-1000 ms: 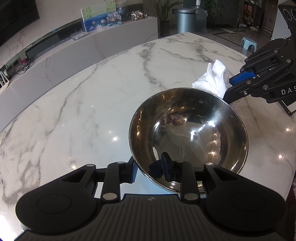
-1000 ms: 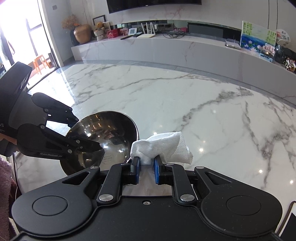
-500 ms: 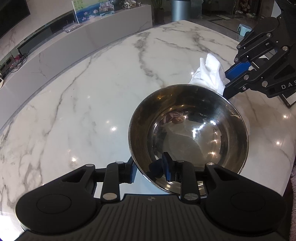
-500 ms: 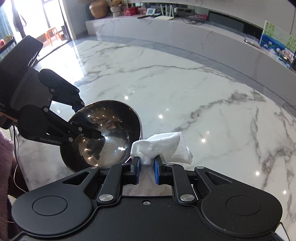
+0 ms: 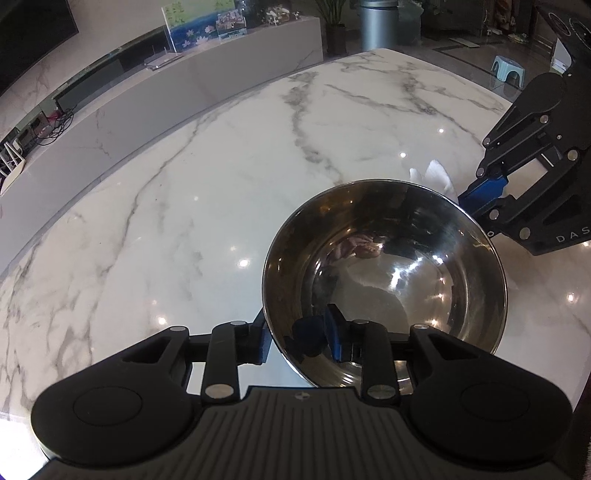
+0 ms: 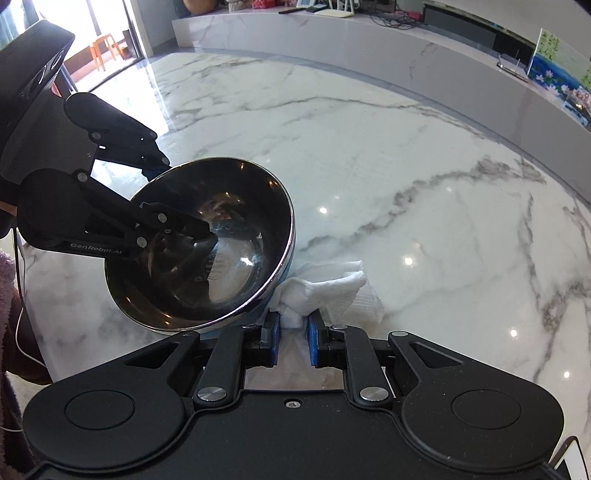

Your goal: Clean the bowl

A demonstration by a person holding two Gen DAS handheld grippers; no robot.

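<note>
A shiny steel bowl (image 5: 384, 280) hangs tilted above the marble table (image 5: 166, 229). My left gripper (image 5: 299, 338) is shut on its near rim, one blue pad inside the bowl and one outside. In the right wrist view the bowl (image 6: 207, 258) opens toward the camera, with the left gripper (image 6: 181, 203) clamped on its left rim. My right gripper (image 6: 293, 336) is shut on a crumpled white cloth (image 6: 325, 288), which lies against the bowl's outer lower right edge. From the left wrist, the right gripper (image 5: 480, 192) sits just beyond the far rim, which hides most of the cloth (image 5: 432, 173).
A long low marble cabinet (image 5: 166, 96) runs behind the table, carrying a picture stand (image 5: 199, 22) and cables. A grey bin (image 5: 380, 26) and a blue stool (image 5: 508, 70) stand on the floor beyond. A pink sleeve (image 6: 7, 295) shows at the left edge.
The bowl and the right gripper have come together. The bowl now looks larger, tips toward the right wrist camera, and overlaps the cloth; from the left wrist the cloth has sunk behind the far rim.
</note>
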